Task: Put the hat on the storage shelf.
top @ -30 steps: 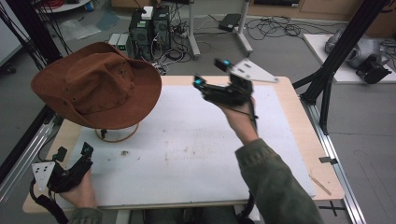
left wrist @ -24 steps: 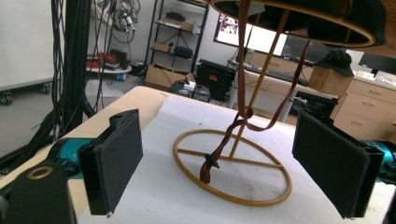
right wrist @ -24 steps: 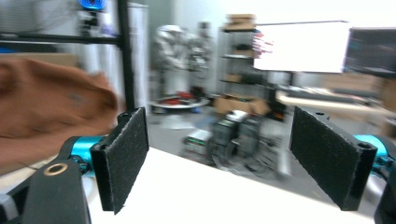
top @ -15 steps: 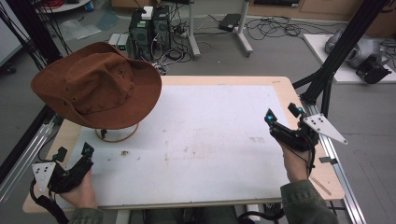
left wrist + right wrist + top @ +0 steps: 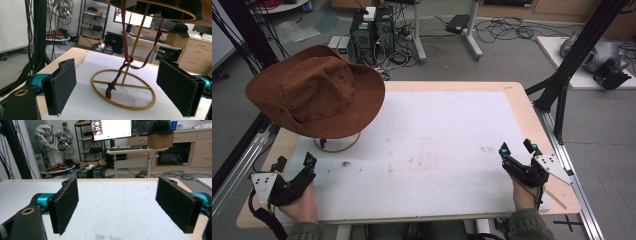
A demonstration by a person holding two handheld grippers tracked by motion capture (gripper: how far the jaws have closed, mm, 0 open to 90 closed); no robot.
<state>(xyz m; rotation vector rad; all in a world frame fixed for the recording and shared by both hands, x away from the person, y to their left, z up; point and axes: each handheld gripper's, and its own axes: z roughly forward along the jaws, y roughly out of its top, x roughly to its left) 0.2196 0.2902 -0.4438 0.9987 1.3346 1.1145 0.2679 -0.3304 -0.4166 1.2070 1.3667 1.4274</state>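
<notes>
Brown hat on its wire stand, both grippers parked at the near corners of the surface.

From left to right: the left gripper [image 5: 293, 163] rests with fingers [image 5: 60, 87] spread wide, aimed at the stand's ring base [image 5: 123, 90]; the hat [image 5: 314, 90] sits above on the stand [image 5: 337, 142], its strap [image 5: 119, 75] dangling, probably so the brim hangs free. We see the right gripper [image 5: 517, 148] well apart across the surface [image 5: 442, 130], fingers [image 5: 63, 203] likewise wide and empty.

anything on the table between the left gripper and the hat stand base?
Bare white foam board, only a small dark speck in the high view. In the left gripper view, the left gripper looks past open jaws at the stand's gold ring base.
</notes>
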